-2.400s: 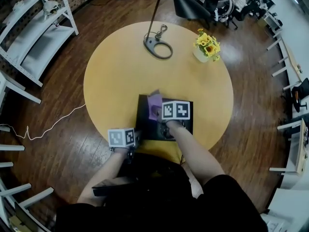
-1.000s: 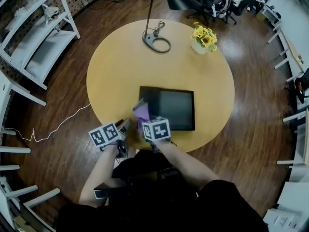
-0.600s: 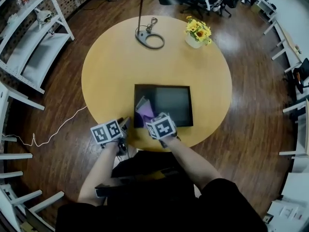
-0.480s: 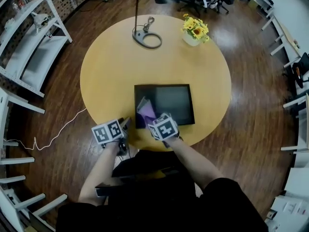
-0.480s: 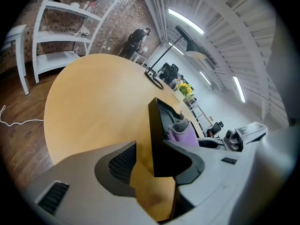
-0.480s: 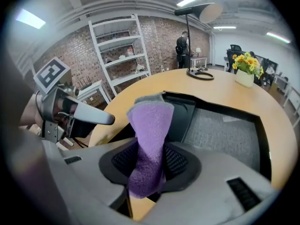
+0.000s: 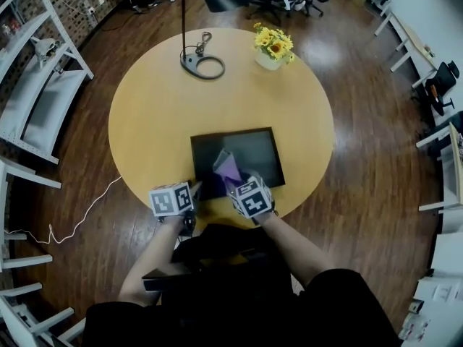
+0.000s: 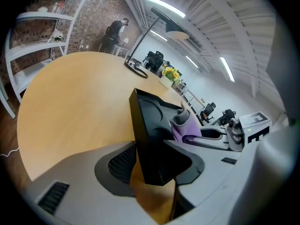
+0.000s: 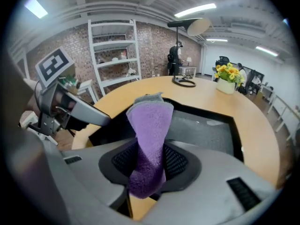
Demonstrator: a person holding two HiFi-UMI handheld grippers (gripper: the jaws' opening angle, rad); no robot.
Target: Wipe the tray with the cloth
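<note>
A black square tray (image 7: 249, 150) lies on the near part of a round yellow table (image 7: 152, 114). My left gripper (image 7: 194, 191) has the tray's near left corner (image 8: 154, 144) between its jaws, and both jaws touch the tray's walls. My right gripper (image 7: 233, 181) is shut on a purple cloth (image 7: 228, 167), which stands up between the jaws (image 9: 149, 139) over the tray's near part (image 9: 206, 130). The cloth (image 8: 185, 125) also shows in the left gripper view, above the tray's rim.
A black lamp base (image 7: 202, 65) and a vase of yellow flowers (image 7: 272, 47) stand at the table's far side. White shelves (image 7: 36, 85) are at the left. A white cable (image 7: 72, 215) lies on the wooden floor. Office chairs stand beyond the table.
My right gripper has carried the cloth from beside the tray's near left corner to over the tray's near part. My left gripper has come close up to that corner.
</note>
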